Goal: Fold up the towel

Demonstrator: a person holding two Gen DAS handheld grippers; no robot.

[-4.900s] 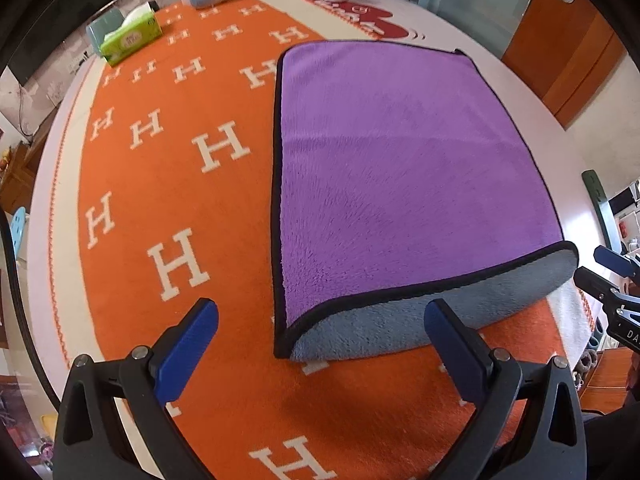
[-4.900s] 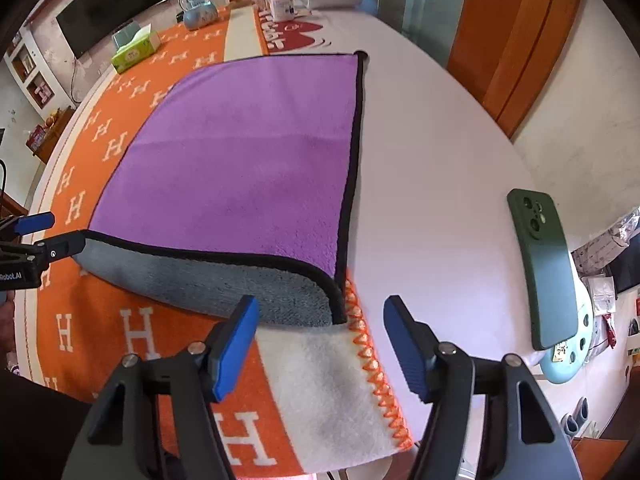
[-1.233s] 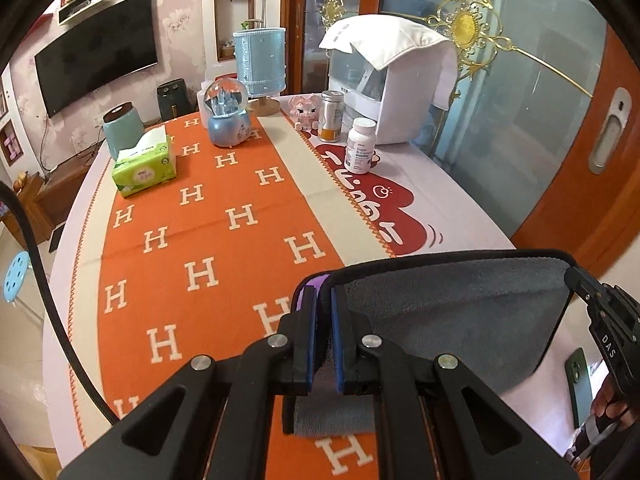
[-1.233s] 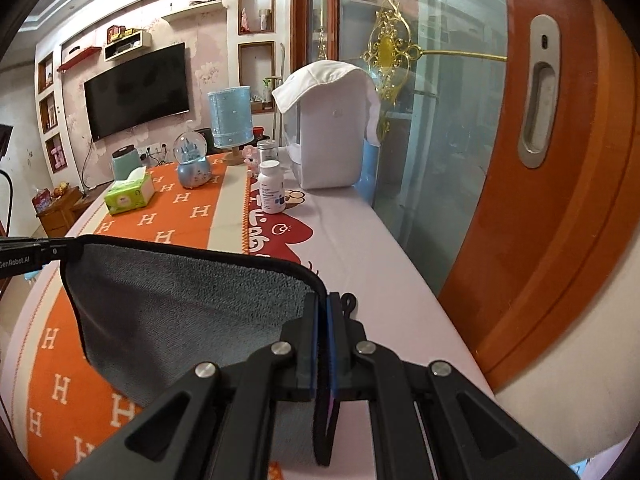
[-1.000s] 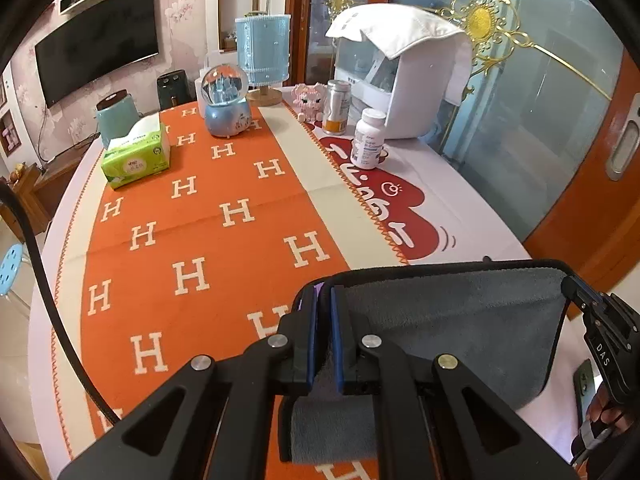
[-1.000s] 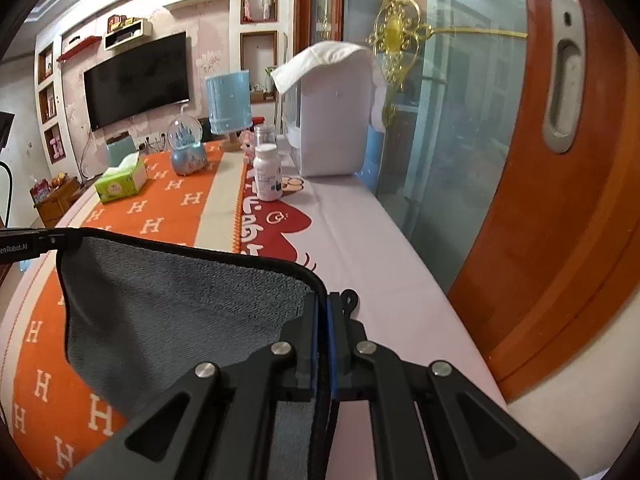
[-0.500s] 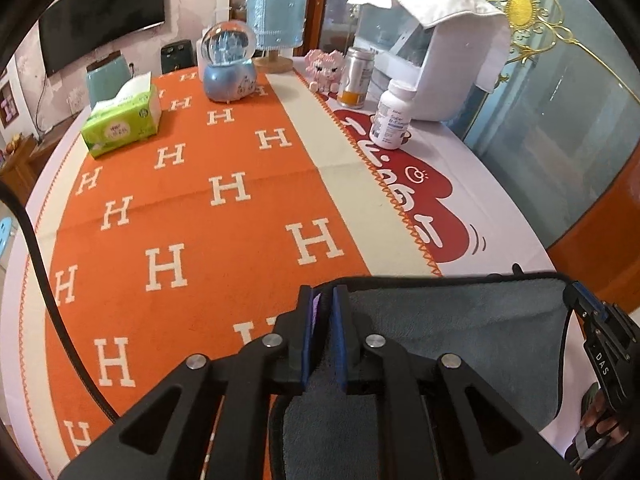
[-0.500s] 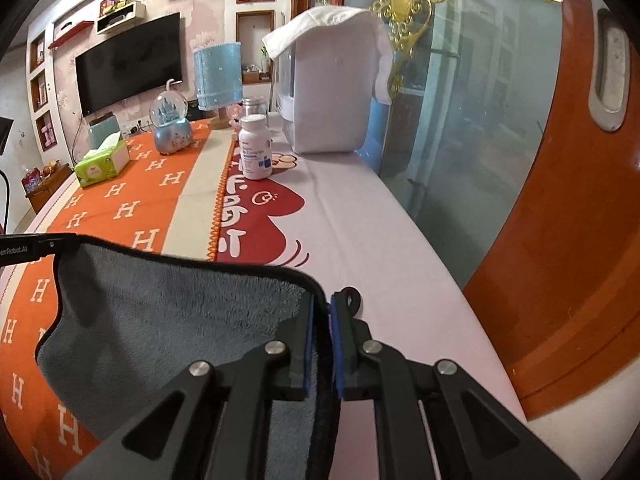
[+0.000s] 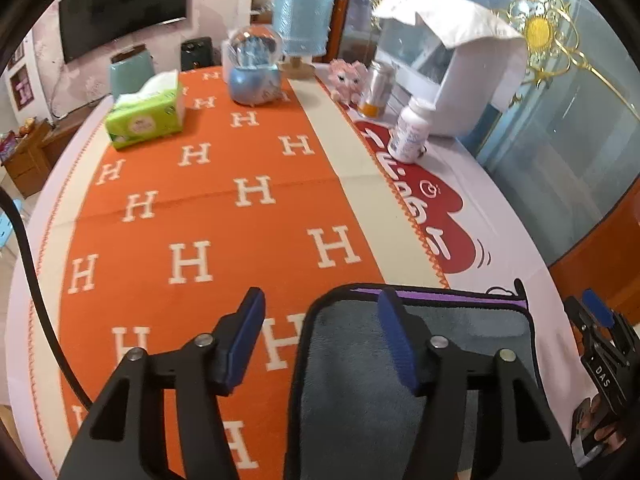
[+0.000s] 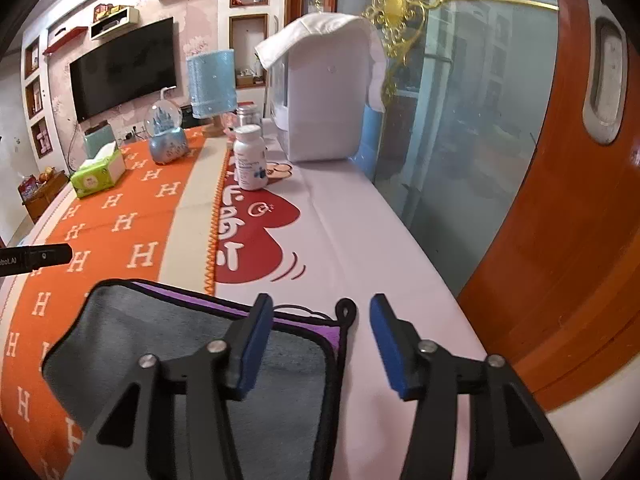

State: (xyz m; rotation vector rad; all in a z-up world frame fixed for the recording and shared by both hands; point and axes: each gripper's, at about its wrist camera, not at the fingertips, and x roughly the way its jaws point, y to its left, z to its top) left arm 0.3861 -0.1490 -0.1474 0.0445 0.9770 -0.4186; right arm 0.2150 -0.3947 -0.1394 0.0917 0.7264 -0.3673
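The towel (image 9: 460,320) lies folded on the table, grey side up, with a thin purple strip of the lower layer showing along its far edge. It also shows in the right wrist view (image 10: 160,332). My left gripper (image 9: 320,336) is open over the towel's far left corner, one finger on each side of that edge. My right gripper (image 10: 320,344) is open over the far right corner, next to the towel's black hanging loop (image 10: 346,312). Neither holds anything. The right gripper also shows in the left wrist view (image 9: 600,328).
An orange H-pattern runner (image 9: 192,208) covers the table's left part. At the far end stand a green tissue box (image 9: 146,120), a snow globe (image 9: 254,68), a blue lamp (image 9: 304,20), a pill bottle (image 9: 412,132) and a white appliance (image 9: 472,72). An orange door (image 10: 568,200) is on the right.
Both grippers carried the near edge over to the far edge, lowered it and opened. The towel now lies folded with the grey side up, released.
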